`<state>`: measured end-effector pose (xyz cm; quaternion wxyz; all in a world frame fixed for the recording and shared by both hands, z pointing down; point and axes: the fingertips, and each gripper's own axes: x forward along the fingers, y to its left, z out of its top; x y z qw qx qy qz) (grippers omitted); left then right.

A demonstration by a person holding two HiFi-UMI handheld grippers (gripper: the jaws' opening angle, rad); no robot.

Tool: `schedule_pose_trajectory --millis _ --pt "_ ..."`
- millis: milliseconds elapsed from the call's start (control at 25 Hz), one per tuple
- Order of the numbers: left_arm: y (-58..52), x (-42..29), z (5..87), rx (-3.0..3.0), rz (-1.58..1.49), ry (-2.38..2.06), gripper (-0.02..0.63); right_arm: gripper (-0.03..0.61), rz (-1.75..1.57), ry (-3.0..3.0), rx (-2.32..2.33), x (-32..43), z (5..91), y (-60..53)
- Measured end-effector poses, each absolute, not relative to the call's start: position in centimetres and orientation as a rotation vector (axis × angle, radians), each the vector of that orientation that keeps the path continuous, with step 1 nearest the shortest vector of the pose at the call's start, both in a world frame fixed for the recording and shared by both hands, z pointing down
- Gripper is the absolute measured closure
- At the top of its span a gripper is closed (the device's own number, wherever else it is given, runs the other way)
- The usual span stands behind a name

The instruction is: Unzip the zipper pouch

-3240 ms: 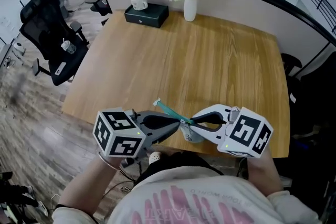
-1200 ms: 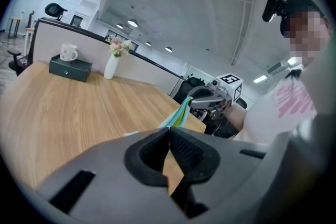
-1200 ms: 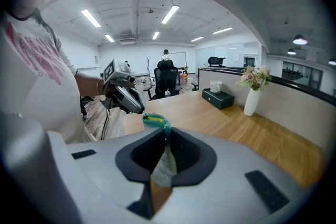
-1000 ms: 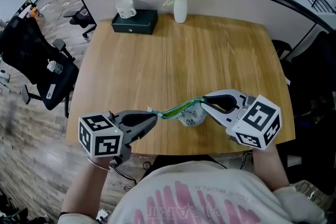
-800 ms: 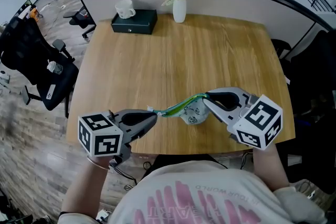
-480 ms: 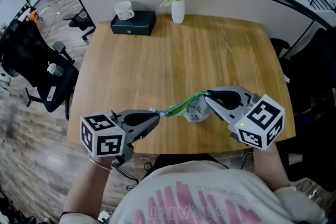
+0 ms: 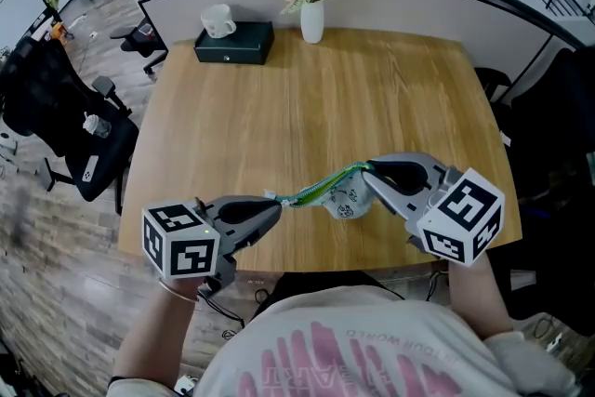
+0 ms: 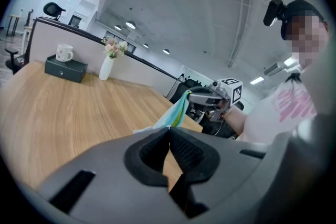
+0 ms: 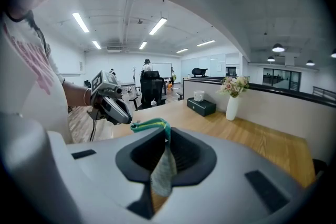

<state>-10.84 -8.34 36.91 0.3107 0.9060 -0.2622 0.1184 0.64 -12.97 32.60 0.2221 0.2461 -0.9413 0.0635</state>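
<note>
Pouch [image 7: 342,200] stretched over table [image 7: 372,88], left gripper [image 7: 276,203] clamped on 1 end, right gripper [image 7: 366,172] clamped on the other

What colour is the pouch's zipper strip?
Teal green, with some yellow. The zipper strip of the pouch shows best in the head view.

We wear a white shirt [image 7: 311,349] with pink print. Our left gripper [image 7: 276,204] is grey, our right gripper [image 7: 370,170] white
</note>
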Motion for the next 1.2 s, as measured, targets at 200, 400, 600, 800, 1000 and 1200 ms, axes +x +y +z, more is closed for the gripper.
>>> schedule_pose_trajectory --millis 200,400,600,800,1000,1200 --pt "-8.3 -10.8 37.1 2.394 0.312 -0.692 0.607 0.547 0.156 -2.589 0.686 0.8 32.9 -12.9" --pt "-8.3 -11.0 37.5 2.396 0.333 -0.705 0.606 0.548 0.168 -2.575 0.707 1.1 33.2 -12.9" --pt "-8.1 -11.5 37.2 2.368 0.286 -0.708 0.607 0.548 0.188 -2.566 0.757 2.0 32.6 -13.1" --pt "-8.4 -12.0 37.6 2.365 0.274 -0.717 0.607 0.548 0.194 -2.568 0.766 1.7 32.8 -13.2" --pt "-8.9 -12.9 37.9 2.368 0.268 -0.75 0.606 0.548 0.213 -2.564 0.771 1.1 33.0 -13.3" --pt "-9.6 -14.0 38.3 2.374 0.257 -0.81 0.603 0.548 0.218 -2.559 0.783 0.4 33.1 -13.5"
